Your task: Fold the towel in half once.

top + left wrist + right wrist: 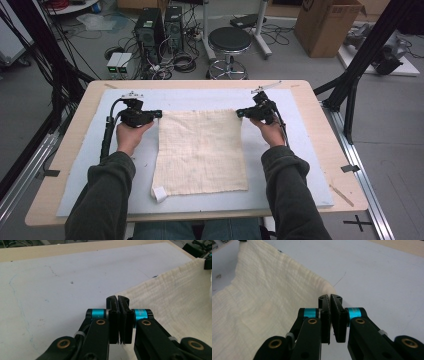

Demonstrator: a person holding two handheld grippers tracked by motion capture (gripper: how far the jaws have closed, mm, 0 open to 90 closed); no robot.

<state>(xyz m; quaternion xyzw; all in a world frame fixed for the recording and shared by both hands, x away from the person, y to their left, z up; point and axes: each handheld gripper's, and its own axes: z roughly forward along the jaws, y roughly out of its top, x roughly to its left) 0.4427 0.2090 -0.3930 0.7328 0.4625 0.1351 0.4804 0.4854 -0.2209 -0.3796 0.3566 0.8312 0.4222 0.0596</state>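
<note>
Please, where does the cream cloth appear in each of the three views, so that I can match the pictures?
High view: the cream cloth lies mid-table on the pale blue mat, its far corners pinched.
Left gripper view: it fills the right side, rising to the top right corner.
Right gripper view: it fills the left side.
Shared landmark: the pale blue mat under the cloth.

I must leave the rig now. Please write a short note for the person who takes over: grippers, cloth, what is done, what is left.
Left gripper: shut on the far left corner of the cream cloth.
Right gripper: shut on the far right corner.
Cloth: spread on the grey mat, far edge lifted between the grippers, near edge lying flat, small white tag at the near left corner.
Done: both far corners gripped.
Left: probably folding the far edge toward the near edge.
</note>
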